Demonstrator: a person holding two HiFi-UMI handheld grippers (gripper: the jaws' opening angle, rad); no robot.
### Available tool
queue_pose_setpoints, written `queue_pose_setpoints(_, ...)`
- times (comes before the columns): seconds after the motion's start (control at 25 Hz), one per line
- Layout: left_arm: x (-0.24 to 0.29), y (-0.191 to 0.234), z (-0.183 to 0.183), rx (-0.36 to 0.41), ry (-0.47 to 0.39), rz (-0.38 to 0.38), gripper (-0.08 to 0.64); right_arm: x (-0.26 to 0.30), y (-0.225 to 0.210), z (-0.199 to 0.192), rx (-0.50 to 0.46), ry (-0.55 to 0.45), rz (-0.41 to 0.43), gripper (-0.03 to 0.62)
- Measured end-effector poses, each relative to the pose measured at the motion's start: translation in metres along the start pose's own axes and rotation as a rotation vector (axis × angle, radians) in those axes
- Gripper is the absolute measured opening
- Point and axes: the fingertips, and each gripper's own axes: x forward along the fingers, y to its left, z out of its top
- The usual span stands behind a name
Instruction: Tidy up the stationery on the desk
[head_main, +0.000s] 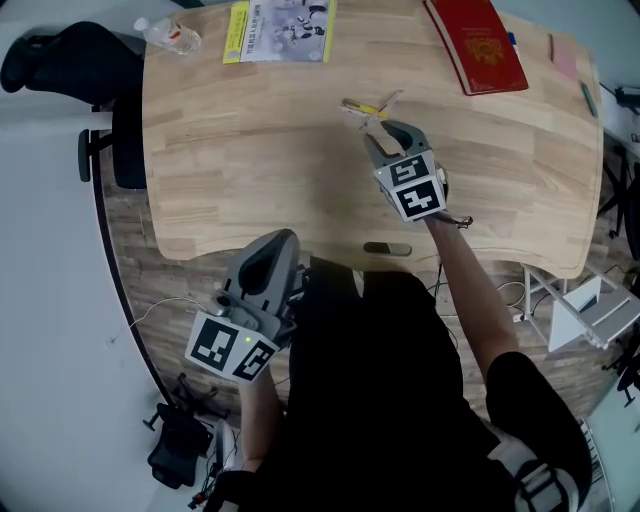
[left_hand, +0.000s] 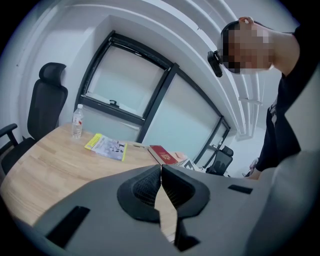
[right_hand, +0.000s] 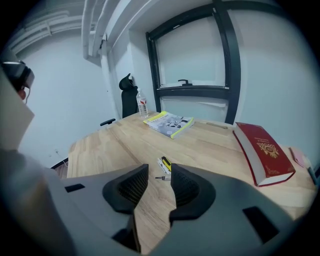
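Hovering just short of the yellow-and-black cutter lying mid-desk, the right gripper has its jaws apart and empty; it should probably come down square across the cutter's length before closing (the left gripper, jaws together, hangs off the desk edge)
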Motion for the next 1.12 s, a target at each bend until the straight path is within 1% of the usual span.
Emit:
queue_pose_setpoints(0.32, 0.007, 0.021, -0.002, -0.017, 0.033, -0.025, 0.038, 0.037, -0.01, -0.014, 0.095, 0.057, -0.101, 0.136)
queue_pose_setpoints(0.44, 0.009, 0.03, -0.001, -0.014, 0.049, -0.035, 0.038, 0.048, -0.017, -0.019, 0.13, 0.072, -0.164, 0.137)
queue_pose_setpoints(0.68, 0.011, 0.045, 0.002, -0.008, 0.081, -0.069, 0.038, 0.06, -0.035, -0.031, 0.272, 0.101, -0.31, 0.15)
queue_pose_setpoints(0.84, 0.012, 0.055, 0.003, 0.002, 0.106, -0.103, 0.038, 0.068, -0.042, -0.035, 0.355, 0.114, -0.356, 0.155)
queue_pose_setpoints(0.96, 0.013, 0.065, 0.004, 0.002, 0.126, -0.123, 0.038, 0.072, -0.046, -0.037, 0.376, 0.14, -0.387, 0.161)
queue_pose_setpoints(1.12, 0.012, 0.074, 0.007, 0.011, 0.137, -0.146, 0.038, 0.077, -0.05, -0.039, 0.373, 0.157, -0.426, 0.153)
